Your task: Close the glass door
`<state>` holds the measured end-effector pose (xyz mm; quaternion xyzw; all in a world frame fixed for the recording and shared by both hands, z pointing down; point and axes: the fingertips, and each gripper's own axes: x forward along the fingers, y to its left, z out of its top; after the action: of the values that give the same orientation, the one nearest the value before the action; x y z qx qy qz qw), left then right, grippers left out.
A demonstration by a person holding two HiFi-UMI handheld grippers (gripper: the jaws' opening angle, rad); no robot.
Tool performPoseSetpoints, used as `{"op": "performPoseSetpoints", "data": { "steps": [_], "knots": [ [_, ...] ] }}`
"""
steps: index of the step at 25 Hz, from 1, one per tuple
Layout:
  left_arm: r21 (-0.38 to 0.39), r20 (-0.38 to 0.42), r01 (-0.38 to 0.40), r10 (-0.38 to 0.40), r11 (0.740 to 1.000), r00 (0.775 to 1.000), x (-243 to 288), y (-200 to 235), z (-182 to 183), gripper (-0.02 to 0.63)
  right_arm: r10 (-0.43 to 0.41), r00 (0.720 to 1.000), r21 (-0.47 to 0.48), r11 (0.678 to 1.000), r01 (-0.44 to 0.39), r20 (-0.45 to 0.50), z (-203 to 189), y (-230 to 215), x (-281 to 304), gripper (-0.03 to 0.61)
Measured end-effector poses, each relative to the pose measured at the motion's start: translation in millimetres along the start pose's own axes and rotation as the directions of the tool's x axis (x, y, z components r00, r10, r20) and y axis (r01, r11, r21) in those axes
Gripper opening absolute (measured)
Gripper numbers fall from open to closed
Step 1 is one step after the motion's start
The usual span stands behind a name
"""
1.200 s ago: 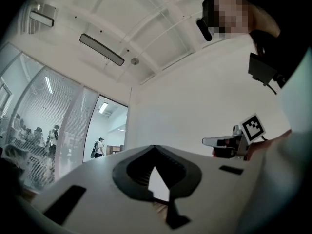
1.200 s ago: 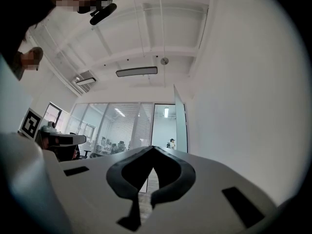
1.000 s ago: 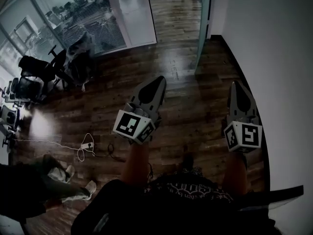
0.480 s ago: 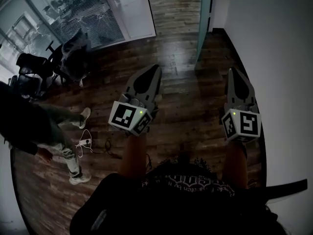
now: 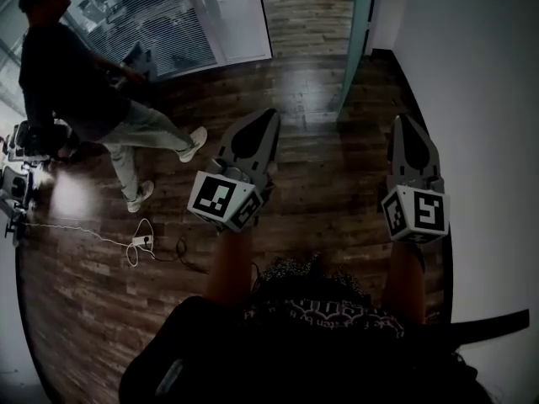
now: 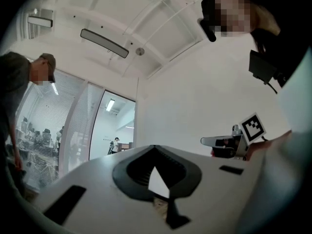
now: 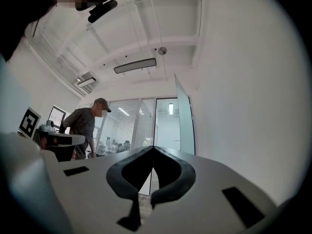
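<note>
The glass door [image 5: 357, 45] stands open ahead at the upper right, its teal edge turned toward me, next to the white wall [image 5: 472, 99]. In the right gripper view the glass door [image 7: 184, 123] rises just right of the doorway. My left gripper [image 5: 269, 116] is held out over the wooden floor, shut with nothing in it. My right gripper [image 5: 403, 123] is level with it near the wall, also shut and empty. Both are short of the door and touch nothing. Each jaw pair meets at a point in its own view: left gripper [image 6: 155, 147], right gripper [image 7: 154, 148].
A person [image 5: 93, 99] in a dark top strides across the floor at the upper left. A white cable with a power strip [image 5: 139, 242] lies on the floor at the left. A glass partition with blinds [image 5: 227, 15] runs left of the doorway.
The door and partition have drawn nearer in the head view. The person has gone from the lower left up to the upper left. Both grippers keep their pose, shut.
</note>
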<state>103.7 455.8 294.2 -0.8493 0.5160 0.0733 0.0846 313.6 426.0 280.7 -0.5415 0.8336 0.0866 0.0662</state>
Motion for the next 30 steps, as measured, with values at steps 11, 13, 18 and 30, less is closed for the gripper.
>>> {"op": "performPoseSetpoints", "data": {
  "steps": [11,13,18,30],
  "knots": [
    [-0.005,-0.010,0.046,-0.046,0.999,0.999,82.6,71.0,-34.9,0.002,-0.038,0.999,0.012,0.999,0.038,-0.021,-37.9,-19.7,98.7,0.000],
    [-0.006,-0.003,0.052,-0.052,0.999,0.999,103.9,87.7,-36.2,0.002,-0.050,0.999,0.010,0.999,0.050,-0.019,-42.5,-24.4,122.5,0.000],
    [-0.004,0.011,0.078,-0.078,0.997,0.997,149.9,128.7,-39.8,0.002,-0.078,0.997,0.002,0.997,0.078,-0.018,-49.0,-32.7,178.1,0.000],
    [-0.030,-0.021,0.138,-0.139,0.990,0.990,230.0,183.8,-69.0,0.002,-0.156,0.987,0.010,0.988,0.156,-0.040,-75.1,-66.7,261.6,0.000]
  ]
}}
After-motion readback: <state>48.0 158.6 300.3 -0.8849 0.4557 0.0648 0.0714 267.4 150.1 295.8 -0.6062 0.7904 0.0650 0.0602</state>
